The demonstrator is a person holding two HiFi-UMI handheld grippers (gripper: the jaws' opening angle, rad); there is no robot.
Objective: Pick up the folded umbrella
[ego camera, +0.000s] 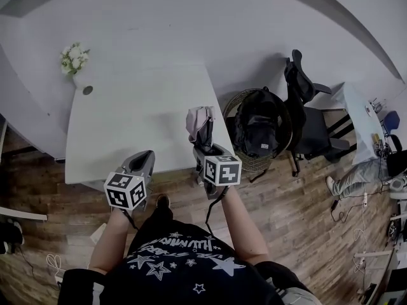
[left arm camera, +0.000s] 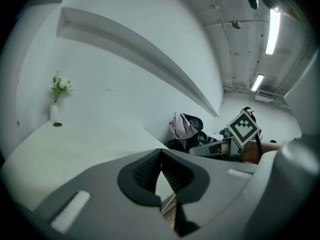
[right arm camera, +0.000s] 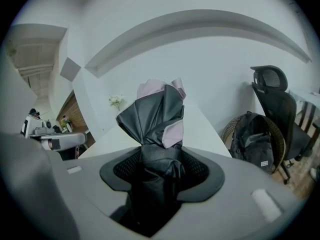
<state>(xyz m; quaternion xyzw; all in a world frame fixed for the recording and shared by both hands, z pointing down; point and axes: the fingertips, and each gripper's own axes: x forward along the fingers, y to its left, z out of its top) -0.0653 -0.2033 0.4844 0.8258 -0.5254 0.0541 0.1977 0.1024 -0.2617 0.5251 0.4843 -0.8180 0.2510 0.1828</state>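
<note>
Folded umbrella [ego camera: 200,124] is black with pale pink patches and sits at frame centre in the head view, over the right edge of the white tabletop [ego camera: 127,119]. The right gripper [ego camera: 204,146] has it. In the right gripper view the jaws are clamped on the bundled black fabric of the folded umbrella [right arm camera: 159,119], and the loose end flares up past the right gripper [right arm camera: 159,173] tips. I can't tell from any view whether the umbrella touches the tabletop.

Left gripper [ego camera: 144,159] is lower left of centre in the head view, at the tabletop's near edge. In its own view the left gripper [left arm camera: 161,174] has its jaws together at the tips with nothing between them. That view also catches the umbrella [left arm camera: 182,126] right of centre.

Around it:
- A vase of white flowers [ego camera: 75,61] stands at the tabletop's far corner, upper left, well apart from the umbrella.
- A wicker basket [ego camera: 236,107] holding a black backpack [ego camera: 259,129] sits just right of the tabletop.
- A black office chair [ego camera: 304,103] is further right.
- The floor [ego camera: 299,208] is wood.
</note>
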